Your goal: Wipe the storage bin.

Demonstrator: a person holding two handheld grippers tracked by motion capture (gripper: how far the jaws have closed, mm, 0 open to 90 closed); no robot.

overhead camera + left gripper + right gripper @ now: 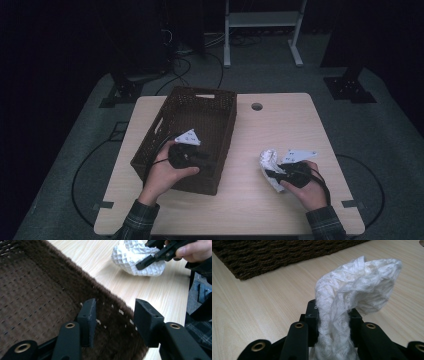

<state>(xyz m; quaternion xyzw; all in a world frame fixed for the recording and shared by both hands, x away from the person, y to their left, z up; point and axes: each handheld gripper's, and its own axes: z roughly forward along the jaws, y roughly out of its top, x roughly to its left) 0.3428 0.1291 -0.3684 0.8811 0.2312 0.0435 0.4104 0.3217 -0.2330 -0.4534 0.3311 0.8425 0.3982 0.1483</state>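
Right gripper (332, 315) pinching white mesh cloth (362, 282), frame centre; left gripper (113, 322) hanging spread over wicker basket (37, 295) wall.

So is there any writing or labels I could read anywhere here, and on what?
None can be read.
Small dark marks on the pale plate atop the left gripper: too small and blurred.
Similar marks on the plate atop the right gripper: also unreadable.
The basket and white mesh wad carry no text.

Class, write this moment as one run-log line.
left gripper: open, over basket wall | right gripper: shut on white mesh wrap | wrap: on table
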